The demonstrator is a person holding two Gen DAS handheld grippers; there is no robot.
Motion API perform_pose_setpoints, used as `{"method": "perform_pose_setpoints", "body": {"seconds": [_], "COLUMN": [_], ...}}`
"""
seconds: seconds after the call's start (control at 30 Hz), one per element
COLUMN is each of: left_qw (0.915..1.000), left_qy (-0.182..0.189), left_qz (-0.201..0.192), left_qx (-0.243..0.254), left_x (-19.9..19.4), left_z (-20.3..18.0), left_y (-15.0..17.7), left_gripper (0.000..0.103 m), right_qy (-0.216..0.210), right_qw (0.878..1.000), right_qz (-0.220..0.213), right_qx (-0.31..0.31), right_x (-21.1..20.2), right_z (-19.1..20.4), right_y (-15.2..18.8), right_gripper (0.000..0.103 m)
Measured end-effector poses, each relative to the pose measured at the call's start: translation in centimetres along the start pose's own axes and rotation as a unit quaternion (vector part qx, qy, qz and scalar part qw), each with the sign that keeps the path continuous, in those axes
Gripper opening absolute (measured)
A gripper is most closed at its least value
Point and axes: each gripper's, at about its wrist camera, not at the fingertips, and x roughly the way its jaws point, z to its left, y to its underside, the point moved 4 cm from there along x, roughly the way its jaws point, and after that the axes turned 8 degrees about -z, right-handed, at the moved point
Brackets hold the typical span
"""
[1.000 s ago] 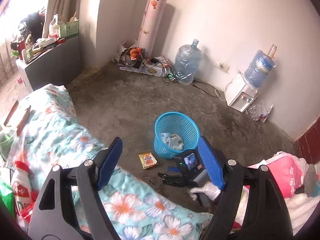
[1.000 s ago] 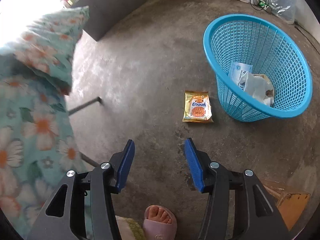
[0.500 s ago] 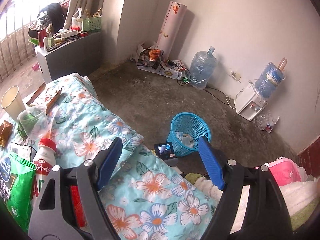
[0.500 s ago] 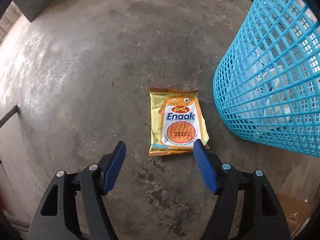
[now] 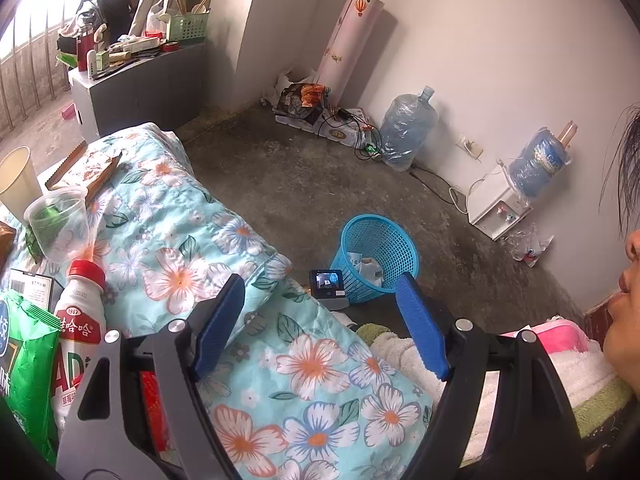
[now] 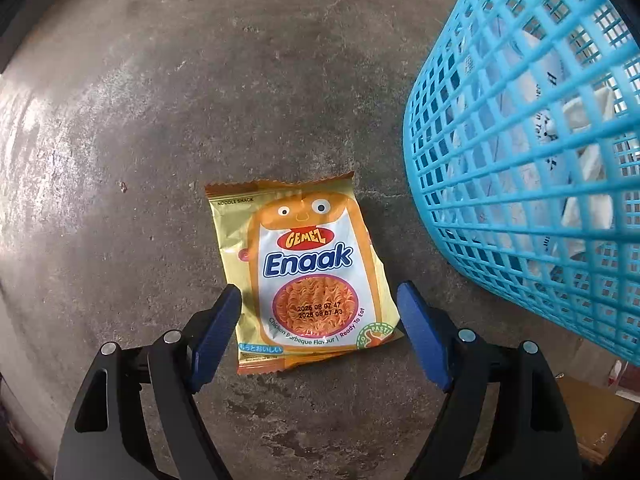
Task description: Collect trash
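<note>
**Right tool lined up over the noodle snack packet**

The right tool [image 6: 319, 300] is spread wide and hanging just above the floor [image 6: 160, 100], with the Enaak noodle snack packet [image 6: 304, 272] lying flat dead ahead. Its lower half sits between the two blue pads, neither one touching it as far as I can tell. The packet's long axis runs straight away from the tool, so the jaws would close across its short width — probably the easy way to pinch a flat wrapper, though it may need a corner lifted first.

The blue basket [image 6: 520, 180] stands just to the right of the packet, already holding some paper scraps.

The left tool [image 5: 320, 300] is also spread and empty, up over the floral bedspread [image 5: 312, 368], well apart from the packet — so the right hand is clearly the one for this grab.
</note>
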Motion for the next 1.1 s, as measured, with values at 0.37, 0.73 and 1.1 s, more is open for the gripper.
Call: {"method": "perform_pose_setpoints", "body": {"seconds": [0.37, 0.73, 1.1], "left_qw": [1.0, 0.9998, 0.999], "left_qy": [0.0, -0.002, 0.001], "left_qz": [0.0, -0.017, -0.044], "left_qx": [0.001, -0.009, -0.003], "left_x": [0.0, -1.7, -4.4], "left_z": [0.0, -0.4, -1.4], "left_y": [0.0, 0.3, 0.7], "left_gripper": [0.074, 0.074, 0.074], "right_qy": [-0.054, -0.066, -0.127], "right_qw": [0.998, 0.997, 0.979], "right_qz": [0.023, 0.0, -0.126], "right_qx": [0.02, -0.042, -0.097], "right_x": [1.4, -2.5, -15.7], "right_z": [-0.7, 0.5, 0.4], "right_y": [-0.7, 1.8, 3.2], "right_gripper": [0.066, 0.002, 0.0]}}
